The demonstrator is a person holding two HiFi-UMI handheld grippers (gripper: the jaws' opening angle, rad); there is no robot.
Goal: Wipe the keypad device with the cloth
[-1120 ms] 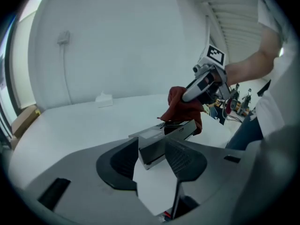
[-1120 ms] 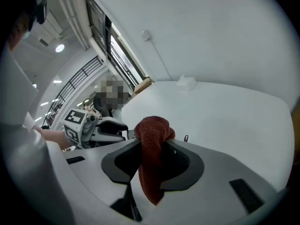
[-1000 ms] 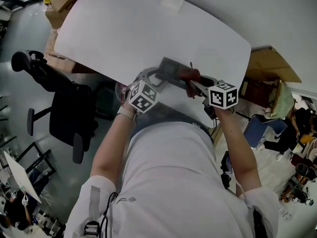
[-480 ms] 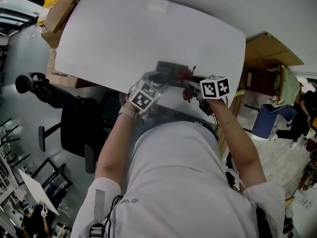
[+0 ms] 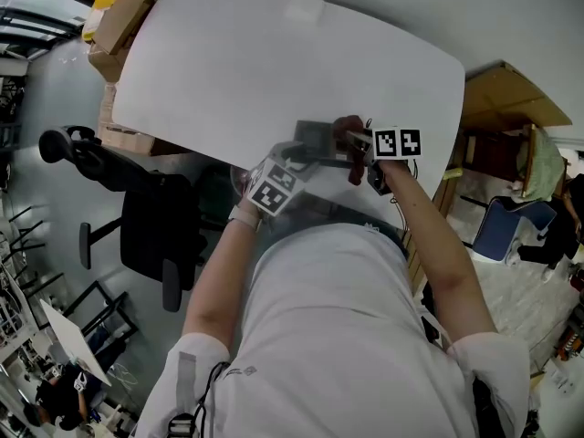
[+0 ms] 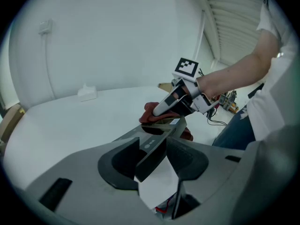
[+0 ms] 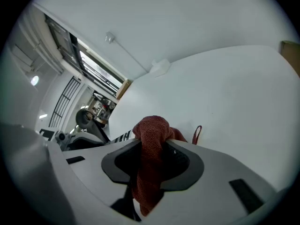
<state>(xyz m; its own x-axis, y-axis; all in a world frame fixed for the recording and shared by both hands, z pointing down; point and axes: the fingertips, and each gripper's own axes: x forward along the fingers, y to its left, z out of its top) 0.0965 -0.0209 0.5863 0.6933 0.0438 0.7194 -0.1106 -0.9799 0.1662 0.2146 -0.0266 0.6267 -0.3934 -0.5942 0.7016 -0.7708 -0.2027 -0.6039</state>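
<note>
— How many grippers?
— Two: the left gripper (image 6: pixel 157 156) and the right gripper (image 7: pixel 150 158).
— And on the worktop (image 5: pixel 274 62)?
— One worktop, with one keypad device (image 5: pixel 315 137) and one red cloth (image 7: pixel 150 135) at about five o'clock on it. One small white block (image 5: pixel 304 10) sits at twelve o'clock.
— Around it?
— One black office chair (image 5: pixel 151 217) at nine o'clock. There are cardboard boxes (image 5: pixel 121 15) at eleven o'clock, at least two; the pile is partly hidden. One blue seat (image 5: pixel 497 231) at three o'clock.
</note>
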